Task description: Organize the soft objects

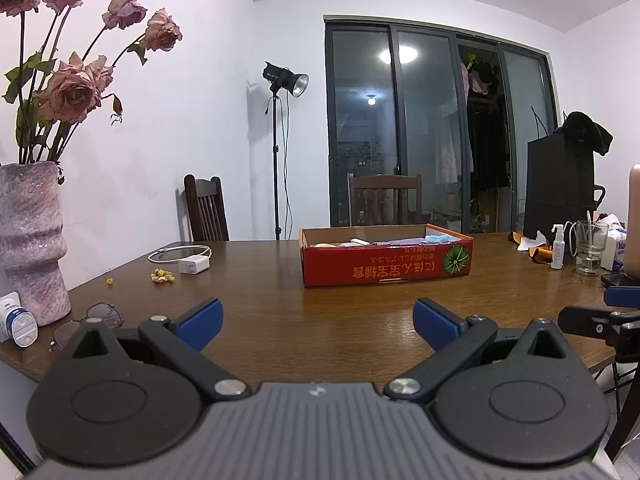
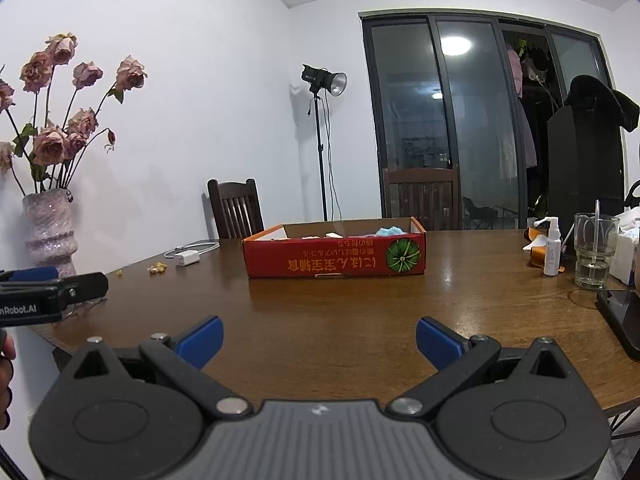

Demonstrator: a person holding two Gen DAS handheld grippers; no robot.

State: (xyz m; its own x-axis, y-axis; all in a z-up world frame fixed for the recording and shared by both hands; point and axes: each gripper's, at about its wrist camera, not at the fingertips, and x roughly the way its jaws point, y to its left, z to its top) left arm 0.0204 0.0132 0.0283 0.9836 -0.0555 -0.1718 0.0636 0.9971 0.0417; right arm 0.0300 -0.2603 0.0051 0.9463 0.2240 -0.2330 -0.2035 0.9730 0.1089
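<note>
A shallow red cardboard box (image 1: 386,266) stands on the brown wooden table (image 1: 320,320), also in the right wrist view (image 2: 336,258). Soft items lie inside it: a light blue cloth (image 1: 442,239) (image 2: 390,231) and pale pieces (image 1: 354,242) (image 2: 334,235), mostly hidden by the box wall. My left gripper (image 1: 318,326) is open and empty, above the near table edge, well short of the box. My right gripper (image 2: 320,342) is open and empty, likewise near the front edge. Each gripper shows at the other view's side.
A pink vase of dried roses (image 1: 30,240), glasses (image 1: 86,322), a small tube (image 1: 18,322), a white charger with cable (image 1: 192,264) and crumbs (image 1: 162,277) lie left. A glass (image 2: 594,254), spray bottle (image 2: 552,248), tissue box (image 2: 626,254) and phone (image 2: 624,320) stand right. Chairs stand behind.
</note>
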